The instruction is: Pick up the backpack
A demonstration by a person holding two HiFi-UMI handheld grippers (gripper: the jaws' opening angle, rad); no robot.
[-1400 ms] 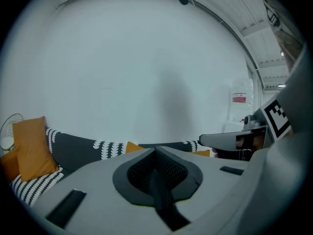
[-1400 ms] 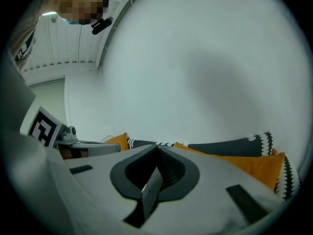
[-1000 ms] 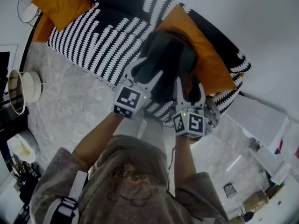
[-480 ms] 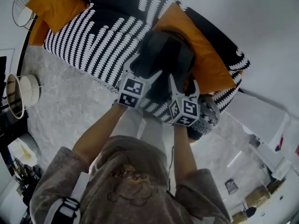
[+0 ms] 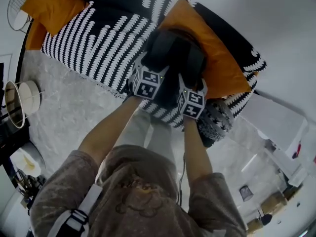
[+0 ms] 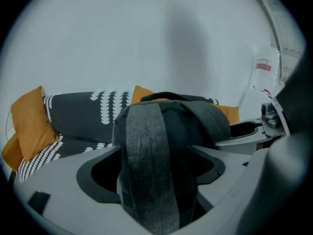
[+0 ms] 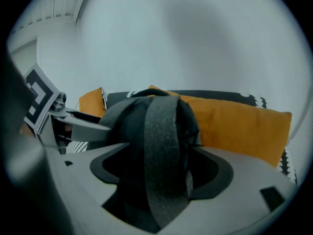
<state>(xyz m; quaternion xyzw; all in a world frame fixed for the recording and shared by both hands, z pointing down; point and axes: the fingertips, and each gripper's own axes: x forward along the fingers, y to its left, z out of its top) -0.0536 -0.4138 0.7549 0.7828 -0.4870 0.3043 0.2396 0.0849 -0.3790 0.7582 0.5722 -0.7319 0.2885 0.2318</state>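
Observation:
A dark grey backpack (image 5: 174, 53) stands on the sofa against an orange cushion (image 5: 217, 58). Both grippers reach down onto its front. My left gripper (image 5: 154, 64) has its jaws wide apart, and they have just been opening. One grey shoulder strap (image 6: 149, 160) runs up between them with dark gaps on either side. The right gripper (image 5: 191, 81) has likewise just been opening, and the other strap (image 7: 164, 151) hangs loose between its spread jaws. Neither pair of pads presses on a strap. The backpack's lower part is hidden behind the grippers.
The sofa (image 5: 94, 38) is black with white patterning and carries a second orange cushion (image 5: 47, 4) at its far left. A patterned round pillow (image 5: 216, 120) lies at the sofa's near right end. A round side table (image 5: 19, 98) stands on the pale marble floor (image 5: 64, 117).
Both grippers have dropped away from the head camera onto the backpack. Their jaws have spread wider around the straps.

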